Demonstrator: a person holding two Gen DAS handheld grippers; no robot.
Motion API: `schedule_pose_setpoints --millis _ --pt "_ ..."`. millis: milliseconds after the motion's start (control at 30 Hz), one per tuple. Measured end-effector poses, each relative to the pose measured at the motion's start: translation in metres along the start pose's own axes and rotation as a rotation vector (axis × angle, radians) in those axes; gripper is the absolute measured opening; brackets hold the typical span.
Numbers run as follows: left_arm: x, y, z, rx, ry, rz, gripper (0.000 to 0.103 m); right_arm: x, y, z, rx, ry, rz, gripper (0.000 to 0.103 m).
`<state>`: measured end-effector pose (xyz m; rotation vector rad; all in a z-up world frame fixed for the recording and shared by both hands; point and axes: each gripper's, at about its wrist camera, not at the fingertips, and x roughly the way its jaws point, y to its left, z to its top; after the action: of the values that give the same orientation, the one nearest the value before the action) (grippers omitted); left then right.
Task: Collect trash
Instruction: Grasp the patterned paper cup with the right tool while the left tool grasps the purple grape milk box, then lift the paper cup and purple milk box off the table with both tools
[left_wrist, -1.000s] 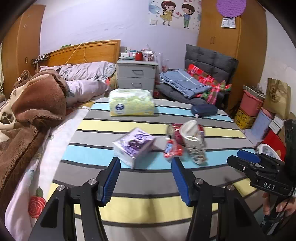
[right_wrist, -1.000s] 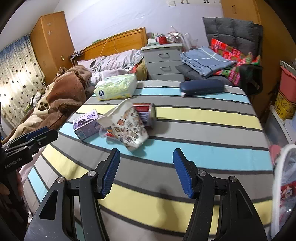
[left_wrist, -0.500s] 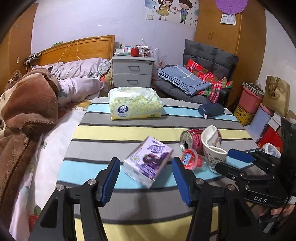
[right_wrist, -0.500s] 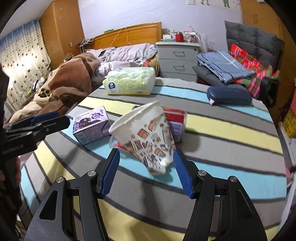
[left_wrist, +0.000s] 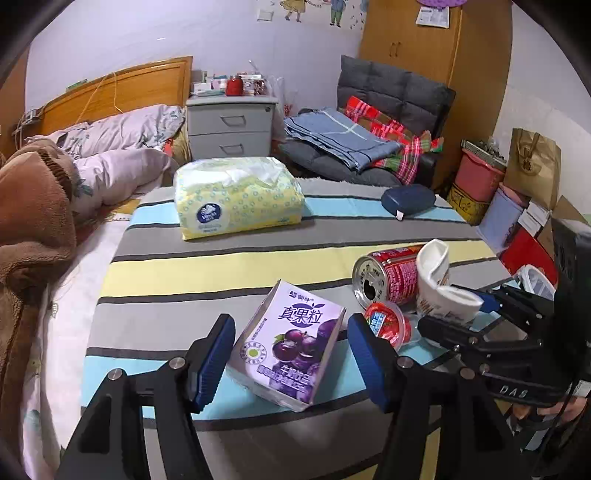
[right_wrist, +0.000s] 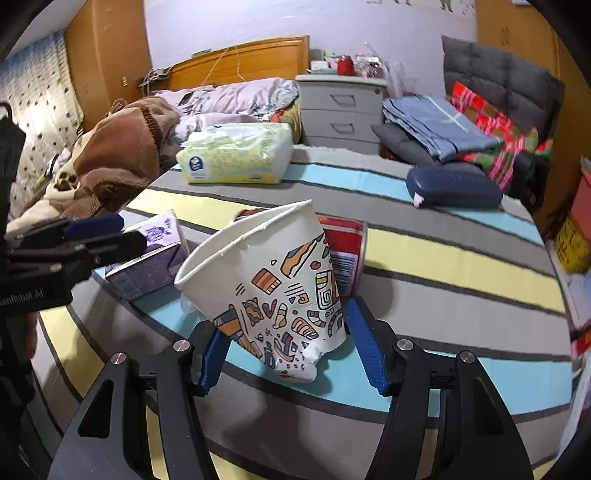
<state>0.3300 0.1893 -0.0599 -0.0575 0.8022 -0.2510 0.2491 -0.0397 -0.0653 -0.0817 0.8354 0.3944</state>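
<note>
A purple grape-drink carton (left_wrist: 291, 343) lies on the striped tablecloth (left_wrist: 207, 277). My left gripper (left_wrist: 290, 321) straddles it with jaws opening, and small gaps show between the blue pads and the carton's sides. A crumpled patterned paper cup (right_wrist: 280, 288) lies tilted between the fingers of my right gripper (right_wrist: 284, 325), whose jaws stand open close around its base. Behind the cup lies a red can (left_wrist: 388, 273) on its side. Beside the can sits a small red jelly cup (left_wrist: 388, 321). Each gripper shows in the other's view: the right gripper (left_wrist: 454, 312) and the left gripper (right_wrist: 125, 230).
A yellow tissue pack (left_wrist: 236, 199) and a navy case (left_wrist: 408, 199) sit at the far side of the table. A bed with blankets (left_wrist: 37, 221) runs along the left. Boxes, bags and a white bin (left_wrist: 535, 280) crowd the floor at the right.
Both grippers moved forward and down toward the trash. The carton now sits between the left fingers and the paper cup between the right fingers. The left jaws widened slightly.
</note>
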Motion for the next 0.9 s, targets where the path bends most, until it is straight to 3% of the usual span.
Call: schedule_pose_setpoints --millis 267,433,900 --pt "0.011 -0.011 -0.009 0.031 0.054 -0.052 0.063 -0.004 -0.004 -0.003 0.021 -0.009 0.002 0.055" --pt "0.021 -0.015 -0.013 0.042 0.085 0.028 0.063 -0.004 -0.008 -0.004 0.046 -0.012 0.008 0.054" --pt "0.016 -0.028 -0.015 0.023 0.061 0.034 0.056 -0.006 -0.015 -0.007 0.076 -0.025 0.019 0.053"
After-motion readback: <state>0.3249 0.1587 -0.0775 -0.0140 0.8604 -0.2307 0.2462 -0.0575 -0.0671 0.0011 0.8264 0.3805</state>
